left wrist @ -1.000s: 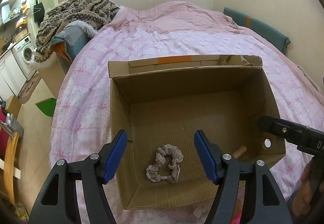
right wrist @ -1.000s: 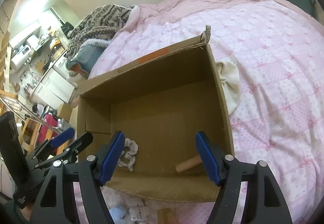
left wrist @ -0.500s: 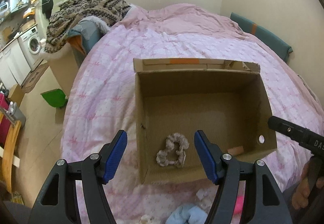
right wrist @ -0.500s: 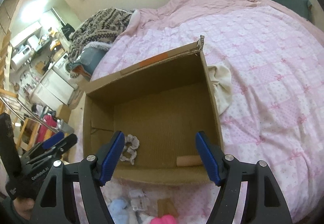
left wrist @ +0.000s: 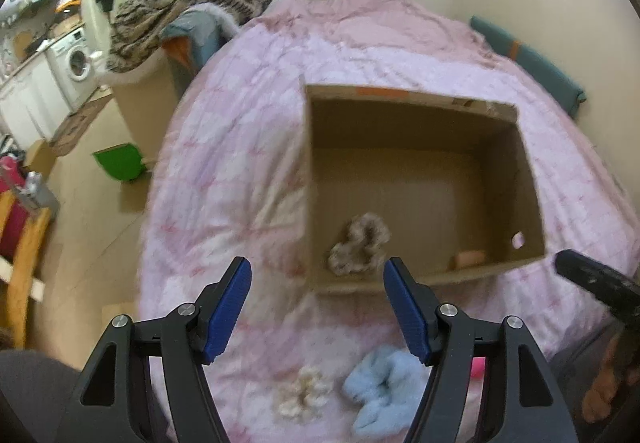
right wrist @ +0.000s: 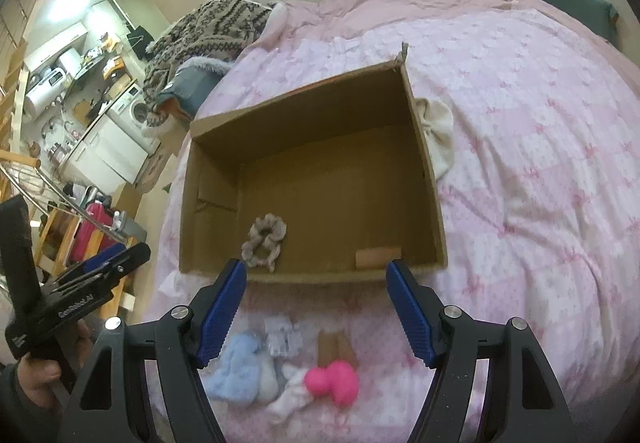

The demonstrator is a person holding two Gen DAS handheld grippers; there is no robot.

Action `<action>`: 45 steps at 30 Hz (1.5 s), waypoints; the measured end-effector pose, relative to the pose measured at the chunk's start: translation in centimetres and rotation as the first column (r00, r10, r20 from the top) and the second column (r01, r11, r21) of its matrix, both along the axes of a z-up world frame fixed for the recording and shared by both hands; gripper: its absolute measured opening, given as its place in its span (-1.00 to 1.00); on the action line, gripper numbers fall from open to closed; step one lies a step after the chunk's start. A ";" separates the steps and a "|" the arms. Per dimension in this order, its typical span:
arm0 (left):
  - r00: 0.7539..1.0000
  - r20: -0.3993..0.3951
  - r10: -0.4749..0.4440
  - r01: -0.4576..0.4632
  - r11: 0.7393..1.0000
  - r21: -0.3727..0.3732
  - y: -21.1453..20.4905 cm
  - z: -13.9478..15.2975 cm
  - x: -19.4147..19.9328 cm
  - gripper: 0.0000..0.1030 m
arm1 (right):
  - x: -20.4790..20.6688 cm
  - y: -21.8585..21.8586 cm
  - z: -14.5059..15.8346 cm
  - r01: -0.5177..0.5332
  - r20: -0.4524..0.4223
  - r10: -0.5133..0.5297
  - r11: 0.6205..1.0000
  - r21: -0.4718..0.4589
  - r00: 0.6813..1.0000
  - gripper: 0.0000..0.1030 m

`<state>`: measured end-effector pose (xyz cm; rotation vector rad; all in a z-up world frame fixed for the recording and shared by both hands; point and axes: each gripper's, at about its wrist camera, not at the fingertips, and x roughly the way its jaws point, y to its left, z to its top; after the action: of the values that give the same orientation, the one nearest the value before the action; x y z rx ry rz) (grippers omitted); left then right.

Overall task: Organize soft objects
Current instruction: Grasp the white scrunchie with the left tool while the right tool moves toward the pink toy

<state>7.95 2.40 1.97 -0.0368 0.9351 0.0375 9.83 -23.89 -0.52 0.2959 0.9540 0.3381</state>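
The soft things I am sorting lie on the pink quilt, on the near side of the cardboard box. In my right view a pale blue fluffy piece sits at about seven o'clock, a bright pink soft toy at six o'clock, and a small whitish piece lies between them, touching both as far as I can tell. A blurred grey-white bit lies just above them, toward the box.

My right gripper hangs above this pile with its blue pads spread and nothing between them. My left gripper is likewise released and empty; under it I see a cream crocheted piece at six o'clock and the same blue piece just beside it at five o'clock.

Inside the box a beige scrunchie rests on the floor near the front wall, toward the left corner. A tan cylinder-like object lies against the front wall toward the right corner, well apart from the scrunchie.

Outside the box, a cream cloth lies against its right wall at two o'clock. A patterned knit blanket is heaped at eleven o'clock, at the bed's far left corner.
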 end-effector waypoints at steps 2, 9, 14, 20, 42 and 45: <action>1.000 -0.013 0.015 -0.015 1.000 0.005 0.3 -0.3 -0.7 0.28 | -0.7 -0.1 -0.3 0.005 -0.017 -0.005 1.000 0.013 1.000 0.48; 0.995 -0.094 0.025 -0.027 0.999 -0.029 0.6 -2.2 -3.0 0.28 | -2.3 1.2 -1.6 -0.007 -0.061 0.006 1.000 -0.017 0.998 0.48; 0.994 -0.105 0.033 -0.034 0.999 -0.012 0.7 -3.0 -2.5 0.28 | -2.8 1.5 -2.6 -0.016 -0.090 0.015 1.000 -0.017 0.996 0.48; 0.963 -0.220 0.156 -0.169 0.985 -0.042 3.7 -5.4 -1.4 0.28 | -2.4 0.3 -3.3 0.031 -0.127 -0.030 1.000 0.004 0.991 0.48; 0.805 -0.593 0.015 -0.141 0.976 -0.166 1.2 -14.9 0.5 -0.62 | -1.4 0.5 -4.6 0.049 -0.191 -0.043 0.999 0.023 0.981 0.48; 0.819 -0.574 0.007 -0.116 0.981 -0.153 0.8 -14.2 0.4 -0.73 | -1.4 0.4 -4.7 0.048 -0.191 -0.043 0.999 0.022 0.981 0.48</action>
<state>8.33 3.20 -12.25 -0.2374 1.5445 0.0234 8.44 -23.44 -5.19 0.3791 1.1296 0.2839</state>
